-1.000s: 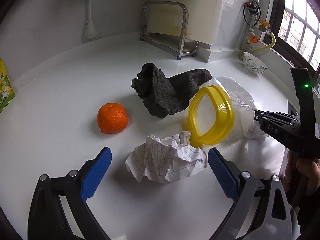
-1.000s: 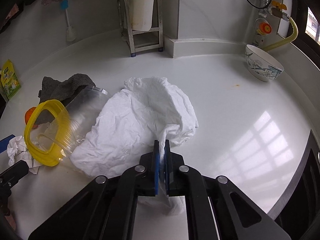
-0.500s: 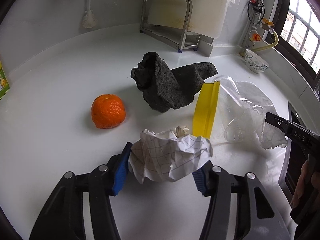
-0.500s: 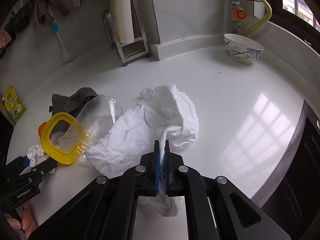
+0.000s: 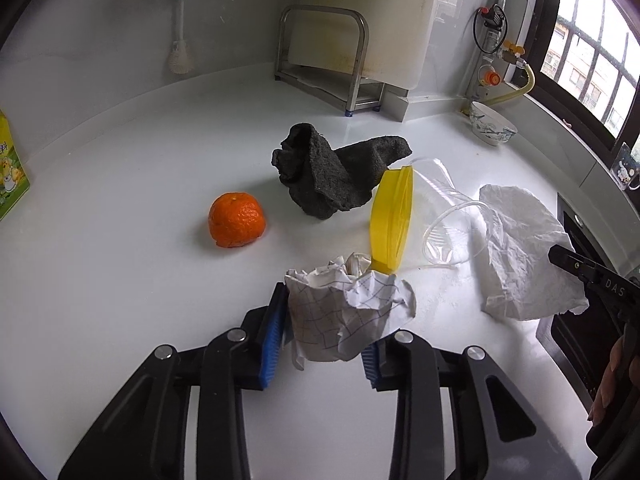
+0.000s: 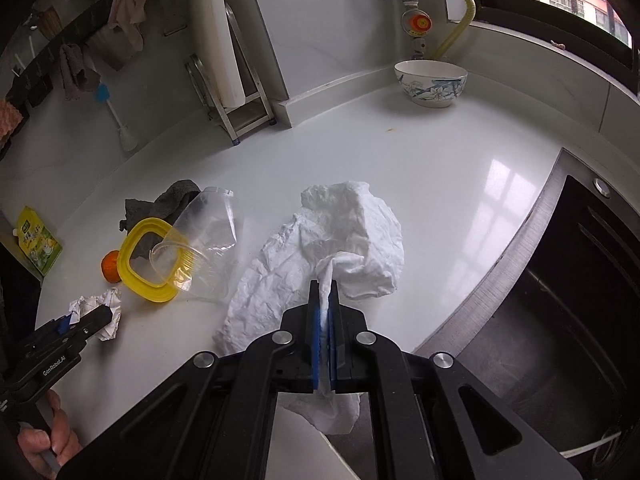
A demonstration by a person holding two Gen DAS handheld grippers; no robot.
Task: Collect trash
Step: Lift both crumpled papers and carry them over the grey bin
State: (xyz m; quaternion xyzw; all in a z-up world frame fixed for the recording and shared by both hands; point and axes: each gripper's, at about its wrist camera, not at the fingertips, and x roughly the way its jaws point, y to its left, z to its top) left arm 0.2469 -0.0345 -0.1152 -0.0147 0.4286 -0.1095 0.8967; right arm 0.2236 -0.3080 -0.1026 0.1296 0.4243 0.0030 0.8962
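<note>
The left gripper [image 5: 324, 336], whose jaws have just been closing, is pinching a crumpled ball of grid-lined white paper [image 5: 346, 314] between its blue pads, right at the near edge of the glossy white countertop [image 5: 120, 200]. The right gripper [image 6: 325, 344] is clamping tight on a twisted corner of a large crumpled white plastic bag [image 6: 340, 240] lying beside the dark sink [image 6: 560, 300]. Beyond the paper, a clear plastic cup [image 5: 444, 220] is lying through a yellow squarish plastic ring [image 5: 390, 220]. Farther back are sitting an orange tangerine [image 5: 236, 220] and a dark grey rumpled cloth [image 5: 328, 172].
</note>
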